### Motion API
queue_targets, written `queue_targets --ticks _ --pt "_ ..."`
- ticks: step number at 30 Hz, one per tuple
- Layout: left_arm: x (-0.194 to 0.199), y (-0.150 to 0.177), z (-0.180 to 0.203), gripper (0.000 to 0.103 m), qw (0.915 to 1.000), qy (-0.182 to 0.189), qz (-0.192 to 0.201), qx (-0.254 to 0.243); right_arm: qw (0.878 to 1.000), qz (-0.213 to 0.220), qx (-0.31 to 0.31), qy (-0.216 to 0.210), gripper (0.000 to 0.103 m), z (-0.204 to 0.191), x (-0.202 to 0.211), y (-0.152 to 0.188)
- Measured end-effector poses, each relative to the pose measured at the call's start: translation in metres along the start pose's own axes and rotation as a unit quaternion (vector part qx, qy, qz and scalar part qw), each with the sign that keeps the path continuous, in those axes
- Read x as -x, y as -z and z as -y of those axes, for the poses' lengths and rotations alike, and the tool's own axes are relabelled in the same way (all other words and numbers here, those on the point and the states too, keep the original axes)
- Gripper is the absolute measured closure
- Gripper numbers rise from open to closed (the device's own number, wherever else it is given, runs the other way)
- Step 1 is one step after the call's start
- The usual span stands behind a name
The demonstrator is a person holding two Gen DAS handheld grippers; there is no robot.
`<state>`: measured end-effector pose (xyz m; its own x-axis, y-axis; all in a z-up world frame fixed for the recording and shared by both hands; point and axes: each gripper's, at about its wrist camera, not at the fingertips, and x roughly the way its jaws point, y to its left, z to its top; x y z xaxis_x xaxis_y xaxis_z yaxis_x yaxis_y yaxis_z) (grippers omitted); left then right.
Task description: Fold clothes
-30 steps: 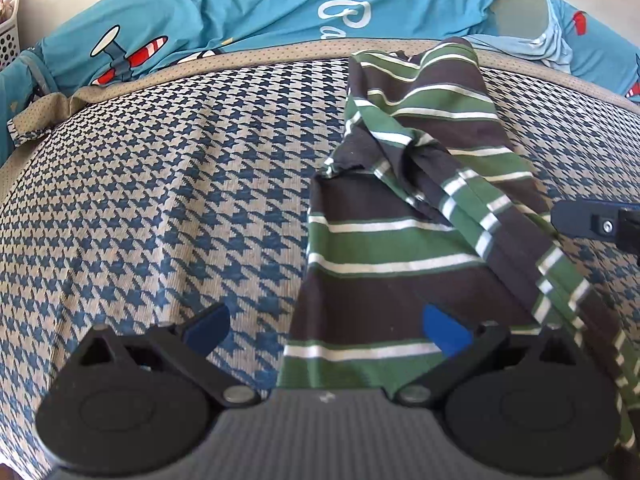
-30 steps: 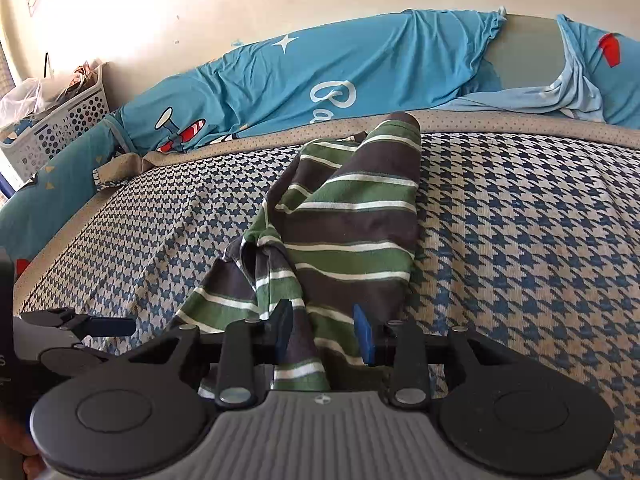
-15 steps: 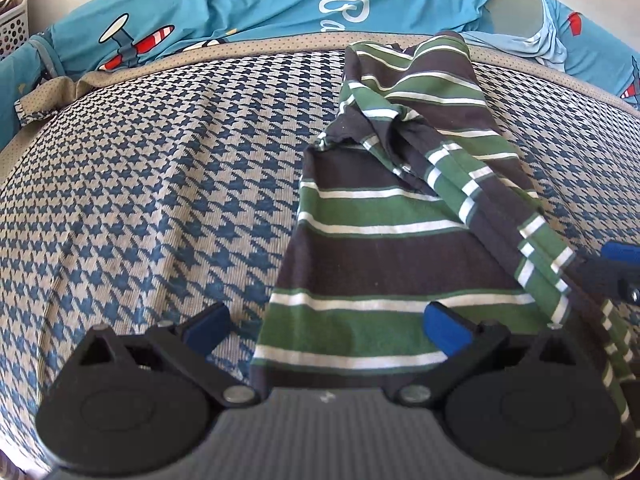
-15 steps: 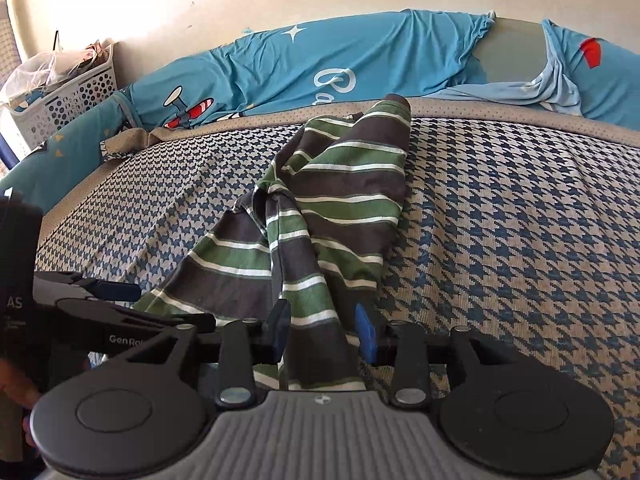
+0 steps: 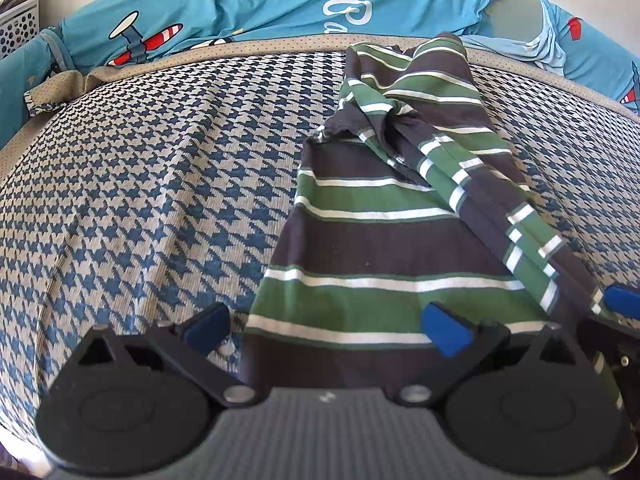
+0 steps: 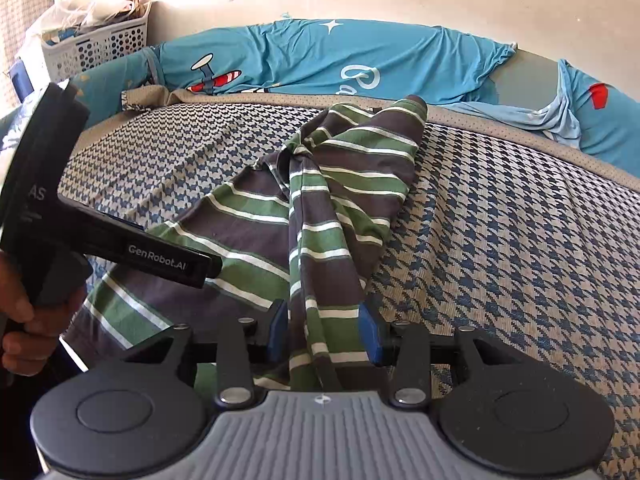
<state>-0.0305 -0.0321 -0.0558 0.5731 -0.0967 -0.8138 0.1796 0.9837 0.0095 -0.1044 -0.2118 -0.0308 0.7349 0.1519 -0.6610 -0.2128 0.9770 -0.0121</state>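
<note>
A dark shirt with green and white stripes lies lengthwise on the houndstooth bed cover. My left gripper hovers open over the shirt's near hem, with its blue pads spread wide on either side of the cloth. My right gripper has a bunched, taut strip of the shirt between its pads, and its jaws are closing on it. That strip runs up to a knot of folds. In the right wrist view the left gripper sits at the left, held by a person's hand.
Blue printed bedding lies bunched along the far edge of the bed against the wall. A white perforated basket full of things stands at the far left corner. The cover to the right of the shirt is bare.
The shirt's near hem has slid closer, and now lies between the left gripper's pads. The right gripper has moved toward the left one, drawing the bunched strip with it.
</note>
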Motion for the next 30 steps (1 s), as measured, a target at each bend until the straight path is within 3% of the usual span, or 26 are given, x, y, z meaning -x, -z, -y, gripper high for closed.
queue_targets --ticks 4,10,19,30 --pt "0.002 0.003 0.001 0.000 1.0000 -0.002 0.003 0.001 1.000 -0.003 0.002 0.009 0.084 -0.001 -0.005 0.001" --pt "0.006 0.005 -0.002 0.000 0.9999 -0.002 0.005 0.013 1.000 0.004 0.003 0.015 0.097 -0.004 -0.005 0.001" --pt "0.018 0.002 -0.027 0.000 0.9973 -0.017 0.013 0.070 0.999 0.042 -0.026 -0.016 0.099 -0.009 0.015 -0.004" --pt "0.038 -0.002 -0.065 0.000 0.9906 -0.030 0.031 0.129 0.994 0.060 -0.021 -0.091 0.099 -0.049 0.017 -0.020"
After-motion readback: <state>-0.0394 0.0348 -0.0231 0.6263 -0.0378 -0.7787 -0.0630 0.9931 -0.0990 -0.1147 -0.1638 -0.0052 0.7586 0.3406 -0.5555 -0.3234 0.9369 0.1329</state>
